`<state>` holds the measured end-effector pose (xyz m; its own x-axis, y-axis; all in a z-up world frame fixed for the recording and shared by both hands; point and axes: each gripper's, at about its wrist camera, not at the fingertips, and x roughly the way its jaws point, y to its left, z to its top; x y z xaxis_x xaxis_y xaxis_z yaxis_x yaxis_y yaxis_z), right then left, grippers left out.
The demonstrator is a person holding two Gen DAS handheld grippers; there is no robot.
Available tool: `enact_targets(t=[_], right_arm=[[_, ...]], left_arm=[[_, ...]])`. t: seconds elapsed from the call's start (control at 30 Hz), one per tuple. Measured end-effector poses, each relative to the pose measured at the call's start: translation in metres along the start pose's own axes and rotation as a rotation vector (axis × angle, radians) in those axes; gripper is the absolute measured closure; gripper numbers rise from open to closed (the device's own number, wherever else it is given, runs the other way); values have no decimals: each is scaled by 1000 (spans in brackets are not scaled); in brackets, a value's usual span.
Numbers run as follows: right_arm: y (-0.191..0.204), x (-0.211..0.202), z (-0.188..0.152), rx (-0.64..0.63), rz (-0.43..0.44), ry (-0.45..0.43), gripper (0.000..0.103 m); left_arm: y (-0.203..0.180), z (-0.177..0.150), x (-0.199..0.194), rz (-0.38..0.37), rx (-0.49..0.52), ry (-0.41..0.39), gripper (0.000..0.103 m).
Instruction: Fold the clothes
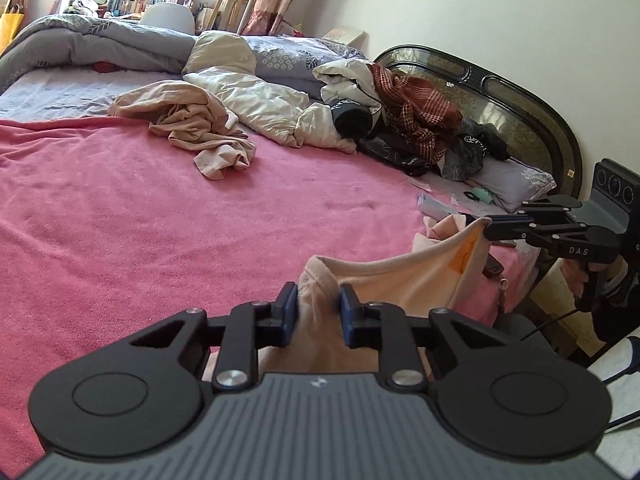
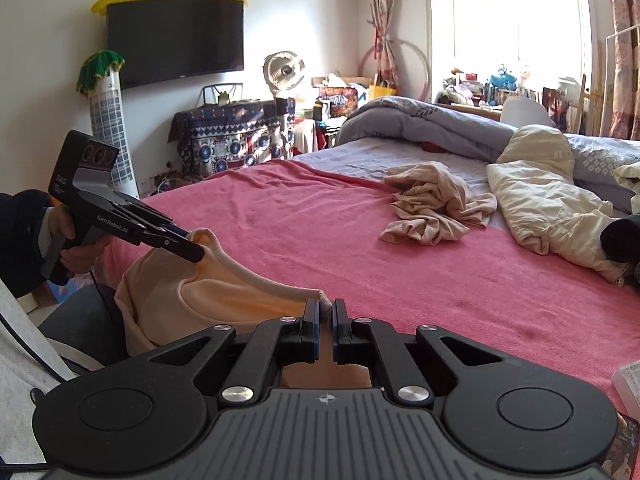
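Left tongs (image 1: 318, 306): clamped on a bunched edge of the peach garment (image 1: 404, 276), cloth filling the narrow gap between the blue pads.
Right tongs (image 2: 326, 322): pinched almost together on another edge of the same garment (image 2: 192, 296).
Garment: hangs slack between the two tongs at the near edge of the bed, over the pink blanket (image 1: 160, 220); its lower part is hidden behind the tool bodies in both views.
Hands: a hand (image 2: 80, 256) grips the left tool's handle in the right view; the left view shows only a sliver of the hand on the right tool.
On the bed: a crumpled beige garment (image 1: 188, 120) lies well apart, with a cream quilt (image 1: 264, 104) beside it.
Left view only: a heap of dark and plaid clothes (image 1: 416, 120) against the headboard (image 1: 520, 96); small items near the pillow are too small to tell.
Right view only: a wall television (image 2: 176, 40), a fan (image 2: 285, 70) and a bright window (image 2: 508, 20).
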<state>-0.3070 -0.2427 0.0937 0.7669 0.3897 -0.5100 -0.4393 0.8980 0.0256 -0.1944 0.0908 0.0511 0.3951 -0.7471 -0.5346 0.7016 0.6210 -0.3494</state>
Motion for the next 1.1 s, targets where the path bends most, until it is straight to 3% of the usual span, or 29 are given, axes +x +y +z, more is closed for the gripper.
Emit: enact_targets(t=[0.27,0.43,0.5,0.57,0.7,0.73,0.77,0.83,0.9,0.93,0.97,1.0,1.1], right_arm=[[-2,15,1,-26,-35,31,96],[-1,33,-15,-98,16,150,93],[0,41,-23,-121,32,208,84],[0,47,-30,-142,46,253,56],[-8,57,-18,-147,72,239,47],[-12,60,-12,-137,89,231,40],[-19,66,-5,-115,134,236,30],[-27,85,6,-85,213,285,27],[-25,101,8,-109,219,328,30],[-20,108,8,-137,197,347,47],[-15,114,7,-169,167,364,83],[-9,117,5,-200,126,372,99],[7,109,-1,-261,80,349,98]], left_arm=[[-3,-1,-8,16,-9,-33,82],[-1,-7,-4,56,4,11,82],[0,-14,0,74,5,43,82],[2,-20,3,82,2,65,82],[0,-28,3,75,-1,76,82],[-1,-28,3,76,5,76,82],[-3,-29,1,74,8,74,82],[-4,-29,-1,71,12,71,82],[-6,-30,-5,68,16,62,82],[-7,-30,-7,64,16,57,82],[-8,-30,-9,57,19,54,82],[-9,-31,-12,50,23,52,82],[-15,-33,-17,34,53,64,82]])
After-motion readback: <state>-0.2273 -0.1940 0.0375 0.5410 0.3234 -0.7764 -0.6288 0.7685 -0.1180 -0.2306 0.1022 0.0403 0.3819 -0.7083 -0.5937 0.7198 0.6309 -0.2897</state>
